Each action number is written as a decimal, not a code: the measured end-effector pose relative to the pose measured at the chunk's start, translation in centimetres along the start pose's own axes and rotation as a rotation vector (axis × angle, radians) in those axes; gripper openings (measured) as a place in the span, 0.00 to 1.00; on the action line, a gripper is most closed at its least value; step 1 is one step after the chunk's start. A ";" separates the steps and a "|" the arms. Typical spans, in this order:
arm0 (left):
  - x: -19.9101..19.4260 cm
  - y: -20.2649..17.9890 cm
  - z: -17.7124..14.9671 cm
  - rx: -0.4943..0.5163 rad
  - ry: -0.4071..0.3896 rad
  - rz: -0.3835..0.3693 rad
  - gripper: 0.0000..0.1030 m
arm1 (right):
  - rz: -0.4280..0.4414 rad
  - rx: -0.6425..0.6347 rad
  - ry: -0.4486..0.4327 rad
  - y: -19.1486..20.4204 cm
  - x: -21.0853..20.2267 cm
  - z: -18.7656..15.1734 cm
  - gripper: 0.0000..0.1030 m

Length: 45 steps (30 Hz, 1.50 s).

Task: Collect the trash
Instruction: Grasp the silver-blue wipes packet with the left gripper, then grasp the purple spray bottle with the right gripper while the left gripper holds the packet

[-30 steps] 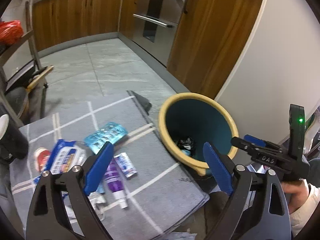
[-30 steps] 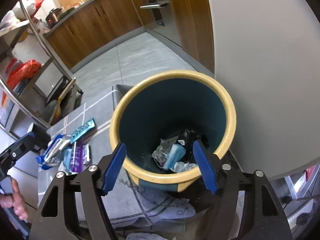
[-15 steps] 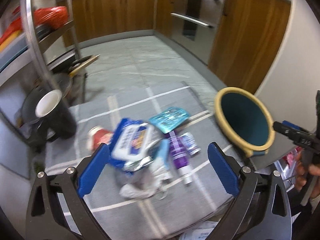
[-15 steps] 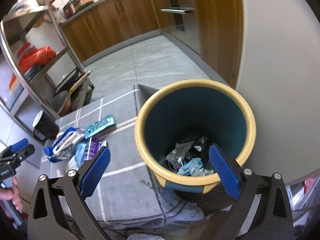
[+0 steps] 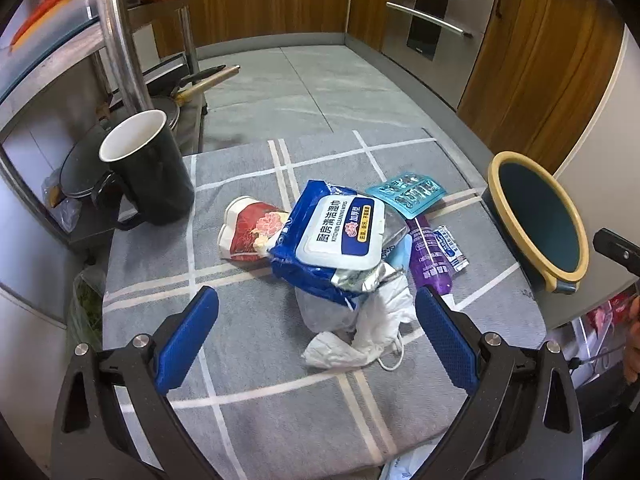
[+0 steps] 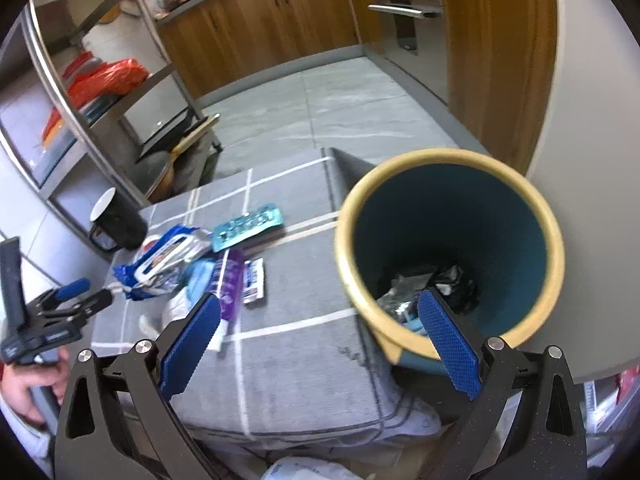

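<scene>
Both sets of tongs are wide apart and empty: the left tongs [image 5: 316,332] hang over the trash pile, a blue wipes pack [image 5: 336,236] on top of a crumpled white mask [image 5: 376,320], purple tube [image 5: 428,256] alongside, all on the grey desk [image 5: 248,360]. Right tongs [image 6: 320,336], jaws just opened, sit at the bin [image 6: 448,248], which holds crumpled wrappers at the bottom. The black mug [image 5: 148,172] looks empty.

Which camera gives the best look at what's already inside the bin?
The right wrist view: it looks down into the bin, showing crumpled wrappers at the bottom. The left wrist view catches the bin only at its edge, showing the rim and inner wall, no contents.
</scene>
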<state>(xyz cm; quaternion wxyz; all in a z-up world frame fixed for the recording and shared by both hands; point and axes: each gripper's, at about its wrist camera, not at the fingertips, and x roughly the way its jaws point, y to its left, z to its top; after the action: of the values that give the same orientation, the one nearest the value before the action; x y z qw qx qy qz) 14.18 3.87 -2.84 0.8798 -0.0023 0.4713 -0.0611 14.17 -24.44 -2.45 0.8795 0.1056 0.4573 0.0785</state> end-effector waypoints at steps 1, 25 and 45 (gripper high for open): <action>0.3 -0.1 0.3 0.008 0.002 -0.005 0.94 | 0.006 -0.004 0.005 0.3 0.1 0.0 0.95; 8.4 -3.3 3.1 0.197 0.201 0.024 0.72 | 0.017 -0.015 0.053 1.4 1.8 -0.5 0.95; 2.6 -0.9 3.2 0.088 0.099 -0.069 0.18 | 0.061 -0.089 0.108 4.9 4.0 -1.7 0.95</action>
<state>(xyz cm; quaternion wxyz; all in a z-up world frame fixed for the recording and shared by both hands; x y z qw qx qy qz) 18.15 2.54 -3.13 0.8520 0.0232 0.5108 -0.1120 14.78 -18.56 -5.28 0.8546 0.0760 0.4968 0.1309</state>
